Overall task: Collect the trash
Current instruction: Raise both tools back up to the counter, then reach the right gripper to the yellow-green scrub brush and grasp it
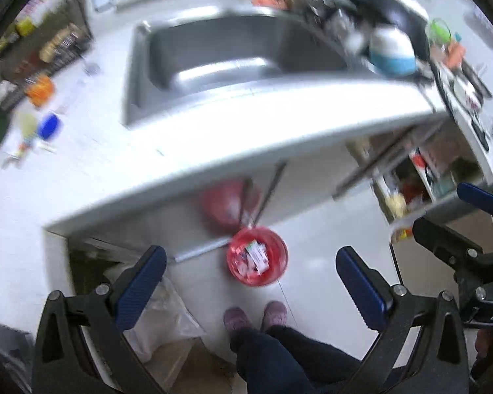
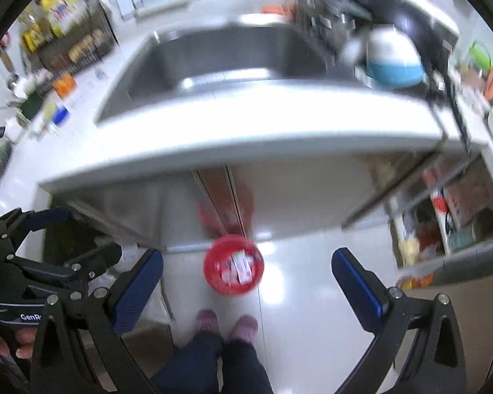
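A red trash bin (image 1: 257, 256) stands on the floor below the counter edge, with several wrappers (image 1: 256, 255) inside; it also shows in the right wrist view (image 2: 234, 264). My left gripper (image 1: 251, 282) is open and empty, held high above the bin. My right gripper (image 2: 248, 279) is open and empty, also high above the bin. The right gripper shows at the right of the left wrist view (image 1: 457, 216), and the left gripper at the left of the right wrist view (image 2: 62, 233). Both views are motion-blurred.
A white counter (image 1: 233, 151) holds a steel sink (image 1: 233, 55). A dish rack with a blue-and-white bowl (image 1: 392, 52) and a black pan stands at the right. Bottles and packets (image 1: 42, 59) stand at the left. Open shelves (image 1: 420, 177) are at the lower right. The person's feet (image 1: 254, 317) are on the floor.
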### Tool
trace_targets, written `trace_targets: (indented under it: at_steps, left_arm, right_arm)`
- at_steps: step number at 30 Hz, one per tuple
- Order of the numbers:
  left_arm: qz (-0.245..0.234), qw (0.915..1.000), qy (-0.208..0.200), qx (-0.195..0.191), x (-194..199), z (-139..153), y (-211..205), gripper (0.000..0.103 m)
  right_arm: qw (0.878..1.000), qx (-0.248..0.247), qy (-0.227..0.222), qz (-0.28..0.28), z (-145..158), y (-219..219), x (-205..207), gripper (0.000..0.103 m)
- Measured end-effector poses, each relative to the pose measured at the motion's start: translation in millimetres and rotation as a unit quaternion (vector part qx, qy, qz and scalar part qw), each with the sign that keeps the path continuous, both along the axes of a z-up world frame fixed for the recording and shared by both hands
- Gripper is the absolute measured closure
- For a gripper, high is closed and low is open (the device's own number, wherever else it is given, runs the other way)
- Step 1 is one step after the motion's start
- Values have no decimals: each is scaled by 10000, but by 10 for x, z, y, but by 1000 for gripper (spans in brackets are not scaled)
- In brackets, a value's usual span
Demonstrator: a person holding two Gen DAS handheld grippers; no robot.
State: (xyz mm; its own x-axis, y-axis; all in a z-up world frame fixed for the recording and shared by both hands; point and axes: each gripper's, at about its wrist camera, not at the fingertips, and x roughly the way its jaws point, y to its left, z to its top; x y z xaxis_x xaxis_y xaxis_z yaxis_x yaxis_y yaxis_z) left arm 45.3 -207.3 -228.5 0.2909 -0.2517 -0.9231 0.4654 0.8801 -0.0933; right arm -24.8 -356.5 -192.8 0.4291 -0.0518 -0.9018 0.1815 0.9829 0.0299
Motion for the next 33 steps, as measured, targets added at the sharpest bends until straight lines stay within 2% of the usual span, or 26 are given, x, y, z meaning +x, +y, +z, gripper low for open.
trace_targets:
  at_steps: [6, 13, 20, 27, 33]
  left_arm:
    - [645, 9962, -581, 18, 0, 585, 290, 1]
    - [1288, 9886, -780, 52, 128, 897, 792, 1]
    - [2054, 9753, -797, 141, 509, 955, 1412, 1]
    - [2603, 9623, -751, 250, 1058, 867, 2069, 1]
    - [2880, 9554, -589, 285, 1535, 754, 2505, 1]
  right_arm:
    - [9978, 154, -577, 302, 392, 195, 138, 0]
    - [9906, 276, -968, 923, 686, 471, 439, 0]
    - [9805, 249, -1098, 1609, 745, 965, 939, 0]
    - [9707, 323, -895, 2207, 667, 1566, 1608, 1]
    - [9634, 385, -644, 2575, 583, 2057, 2105, 1]
